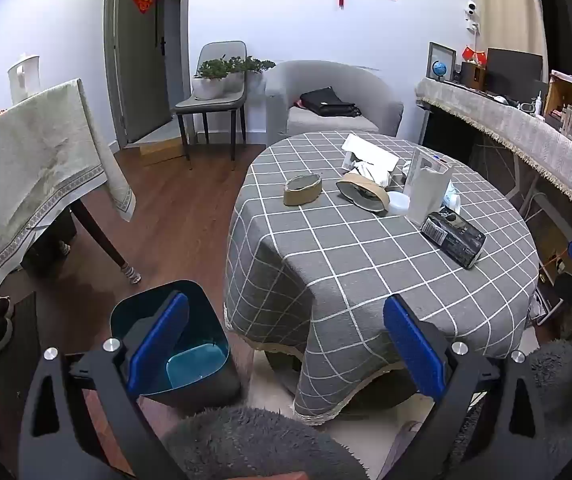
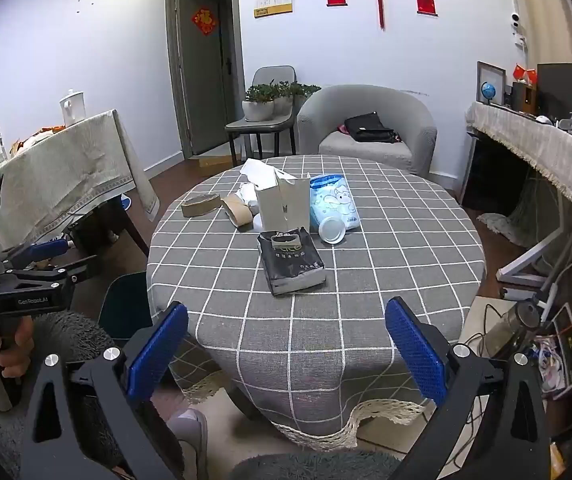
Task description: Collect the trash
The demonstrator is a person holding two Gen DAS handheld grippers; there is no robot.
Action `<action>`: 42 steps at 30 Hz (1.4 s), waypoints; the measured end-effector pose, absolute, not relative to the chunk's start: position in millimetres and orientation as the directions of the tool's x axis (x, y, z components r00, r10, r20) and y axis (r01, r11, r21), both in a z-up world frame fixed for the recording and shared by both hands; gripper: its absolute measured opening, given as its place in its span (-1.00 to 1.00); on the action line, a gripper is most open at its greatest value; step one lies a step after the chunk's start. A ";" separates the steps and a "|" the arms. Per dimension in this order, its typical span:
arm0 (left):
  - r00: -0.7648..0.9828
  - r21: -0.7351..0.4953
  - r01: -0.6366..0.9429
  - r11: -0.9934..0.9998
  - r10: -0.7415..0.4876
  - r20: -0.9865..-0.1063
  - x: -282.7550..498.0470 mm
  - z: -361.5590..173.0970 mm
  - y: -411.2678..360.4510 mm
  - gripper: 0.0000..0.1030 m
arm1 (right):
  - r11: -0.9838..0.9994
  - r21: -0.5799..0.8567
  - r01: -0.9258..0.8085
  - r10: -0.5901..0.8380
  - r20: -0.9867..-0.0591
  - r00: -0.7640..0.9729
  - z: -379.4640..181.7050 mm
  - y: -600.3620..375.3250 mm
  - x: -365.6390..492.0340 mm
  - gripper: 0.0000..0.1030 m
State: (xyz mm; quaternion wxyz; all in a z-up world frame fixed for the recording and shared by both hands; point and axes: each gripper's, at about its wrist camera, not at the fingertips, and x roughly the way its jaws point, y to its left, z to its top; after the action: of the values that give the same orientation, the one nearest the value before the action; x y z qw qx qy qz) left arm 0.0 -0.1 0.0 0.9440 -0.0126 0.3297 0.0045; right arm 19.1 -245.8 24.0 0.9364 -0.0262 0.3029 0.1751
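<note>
Trash lies clustered at centre of the round checked table (image 2: 366, 280): black packet (image 2: 291, 261), white paper bag (image 2: 284, 202) upright behind it, blue-white plastic pouch (image 2: 336, 200), white lid (image 2: 332, 230), 2 brown tape rolls (image 2: 201, 205), crumpled tissue (image 2: 248, 192).

Handling, judged: all light. Packet looks flat and somewhat stiff, film probably slick; pinch across a short edge. Paper bag is thin and crushable; grip its top rim. Tape rolls are rigid rings; clamp the wall.

Relative to right gripper (image 2: 286, 344): packet at 12 o'clock, near, not touching; jaws wide, holding nothing. Left gripper (image 1: 286, 340): jaws wide, empty; clutter at 1 o'clock, well apart. Open teal bin (image 1: 174, 340) on the floor at 9 o'clock, just behind the left finger.
</note>
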 end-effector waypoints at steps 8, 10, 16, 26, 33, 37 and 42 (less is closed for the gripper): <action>0.783 -0.024 -0.017 1.000 -0.002 -0.622 0.0 0.1 0.6 0.93 | 0.935 0.062 -0.348 0.318 -0.578 0.752 23.1 -248.8 19.7 0.94; 0.784 -0.022 -0.018 1.000 0.000 -0.621 0.0 0.1 0.4 0.93 | 0.935 0.056 -0.350 0.316 -0.579 0.752 23.8 -245.2 20.6 0.94; 0.782 -0.026 -0.022 0.999 0.001 -0.623 -0.4 -2.9 2.8 0.93 | 0.935 0.053 -0.352 0.316 -0.580 0.751 22.9 -237.4 16.1 0.94; 0.781 -0.025 -0.025 0.999 0.004 -0.625 0.3 -1.6 2.9 0.93 | 0.934 0.065 -0.350 0.320 -0.584 0.746 22.7 -246.0 21.2 0.94; 0.780 -0.028 -0.027 0.999 0.003 -0.626 0.9 -2.7 2.7 0.93 | 0.935 0.066 -0.349 0.320 -0.585 0.745 21.9 -245.6 21.6 0.94; 0.779 -0.028 -0.026 0.999 0.003 -0.626 0.8 -3.0 2.7 0.93 | 0.935 0.065 -0.350 0.320 -0.586 0.745 21.4 -245.7 21.7 0.94; 0.779 -0.030 -0.027 0.999 0.002 -0.627 0.8 -2.9 2.9 0.93 | 0.935 0.066 -0.349 0.320 -0.586 0.745 21.5 -245.2 21.7 0.94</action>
State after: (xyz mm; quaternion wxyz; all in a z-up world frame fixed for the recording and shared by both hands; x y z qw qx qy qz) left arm 0.8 2.9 -2.9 0.9430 -0.0184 0.3321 0.0076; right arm 21.7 -245.2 21.5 0.9337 -0.0241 0.3090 0.1790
